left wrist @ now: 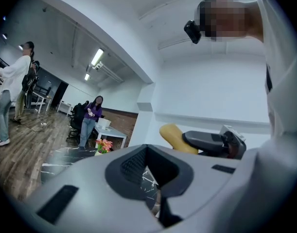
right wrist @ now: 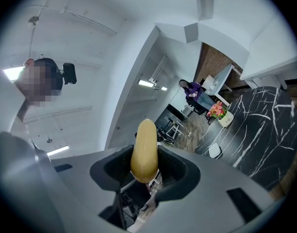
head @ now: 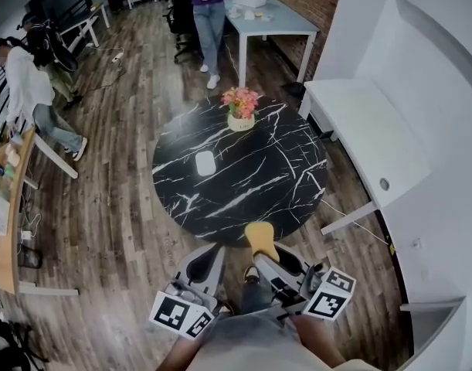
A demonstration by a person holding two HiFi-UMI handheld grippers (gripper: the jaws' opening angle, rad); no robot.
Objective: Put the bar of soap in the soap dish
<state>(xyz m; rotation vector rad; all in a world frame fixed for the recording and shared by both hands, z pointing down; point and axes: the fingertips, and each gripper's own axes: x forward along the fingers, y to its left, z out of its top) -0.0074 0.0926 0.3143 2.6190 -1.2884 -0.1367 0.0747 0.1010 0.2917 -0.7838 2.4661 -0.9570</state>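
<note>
The right tongs [right wrist: 145, 166] gripped the yellow bar of soap [right wrist: 144, 144], well apart from the soap dish [head: 205, 162] on the counter [head: 286, 168]; the left tongs [left wrist: 147, 171] were closed, empty.

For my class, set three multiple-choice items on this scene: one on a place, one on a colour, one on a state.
1. Where is the soap dish?
A on the floor
B on the round black table
C inside the flower pot

2. What colour is the bar of soap?
A yellow
B green
C blue

3. What state is the right gripper in?
A open and empty
B shut on the flower pot
C shut on the bar of soap

Answers:
1 B: the head view shows the white dish lying on the marbled top.
2 A: it shows yellow in every view.
3 C: the right gripper view shows the jaws clamping the bar.
</note>
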